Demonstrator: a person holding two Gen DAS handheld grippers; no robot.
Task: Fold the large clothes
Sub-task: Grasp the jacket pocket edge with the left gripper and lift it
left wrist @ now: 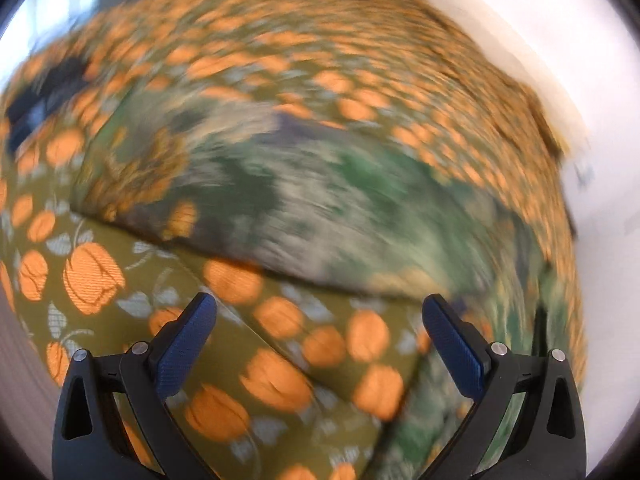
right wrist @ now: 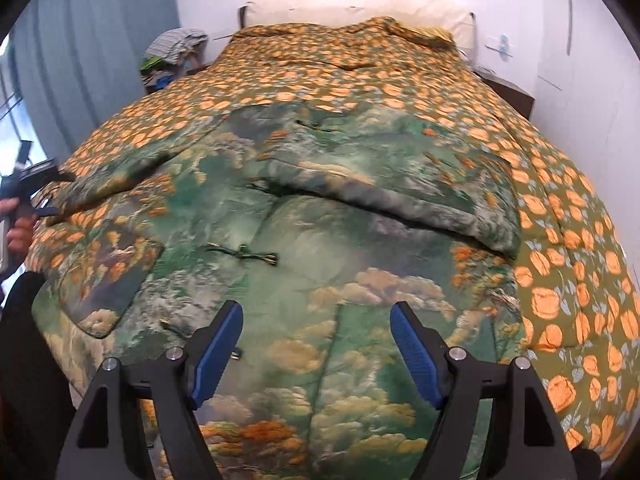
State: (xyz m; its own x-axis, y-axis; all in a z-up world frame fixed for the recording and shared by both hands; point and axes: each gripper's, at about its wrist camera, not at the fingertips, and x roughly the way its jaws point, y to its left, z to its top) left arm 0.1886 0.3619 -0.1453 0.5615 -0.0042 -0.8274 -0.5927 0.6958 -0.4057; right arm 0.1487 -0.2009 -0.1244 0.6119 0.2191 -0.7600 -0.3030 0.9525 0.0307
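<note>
Right hand-held gripper (right wrist: 316, 320) hovers open above jacket (right wrist: 280, 220).

So the jacket (right wrist: 304, 248) is a big quilted thing, green with a clouds-and-trees print and knot-style fasteners down the front. It's lying flat on the bed, front up, one sleeve folded across the chest, the other reaching toward the bed's left edge.

black gripper (right wrist: 316, 322) frames, blue pads (right wrist: 218, 354), silver screws
</note>
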